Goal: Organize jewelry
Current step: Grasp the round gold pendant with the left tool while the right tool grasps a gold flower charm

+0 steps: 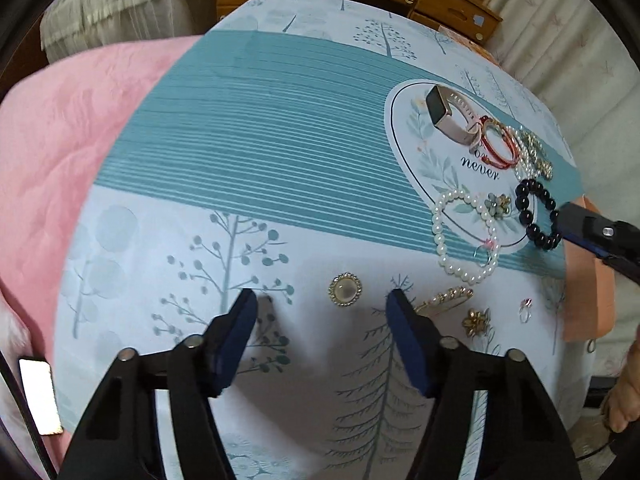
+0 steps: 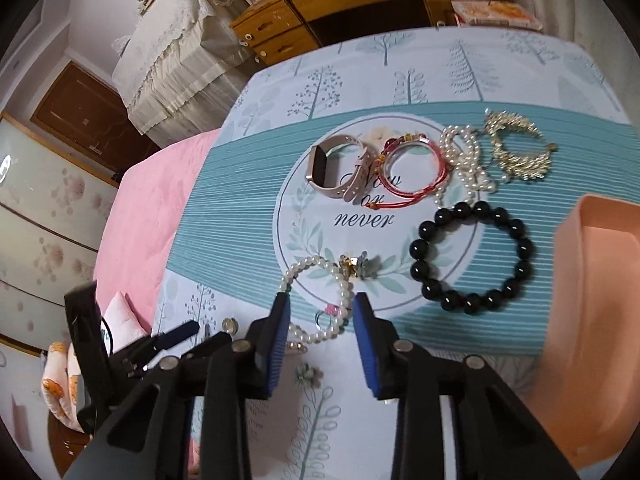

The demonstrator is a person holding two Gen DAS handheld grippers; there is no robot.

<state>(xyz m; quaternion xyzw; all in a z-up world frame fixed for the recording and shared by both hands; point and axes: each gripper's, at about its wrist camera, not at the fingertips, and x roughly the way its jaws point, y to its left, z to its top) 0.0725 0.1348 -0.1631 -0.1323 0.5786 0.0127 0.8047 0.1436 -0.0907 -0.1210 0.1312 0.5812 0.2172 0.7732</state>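
Jewelry lies on a tree-patterned cloth (image 1: 280,220). My left gripper (image 1: 322,304) is open and empty, just behind a round gold-rimmed brooch (image 1: 345,289); a gold hair clip (image 1: 444,298) and a gold flower (image 1: 476,321) lie to its right. My right gripper (image 2: 321,306) is open and empty, with a white pearl bracelet (image 2: 320,300) between its tips. A black bead bracelet (image 2: 472,258), a pink watch (image 2: 336,166), a red cord bracelet (image 2: 408,164), pearls (image 2: 464,156) and a gold piece (image 2: 516,152) lie beyond.
A pink box (image 2: 592,320) stands open at the right of the cloth. A pink bedspread (image 1: 80,140) lies to the left. A wooden dresser (image 2: 360,4) stands beyond the far edge. A small clear ring (image 1: 526,308) lies near the box.
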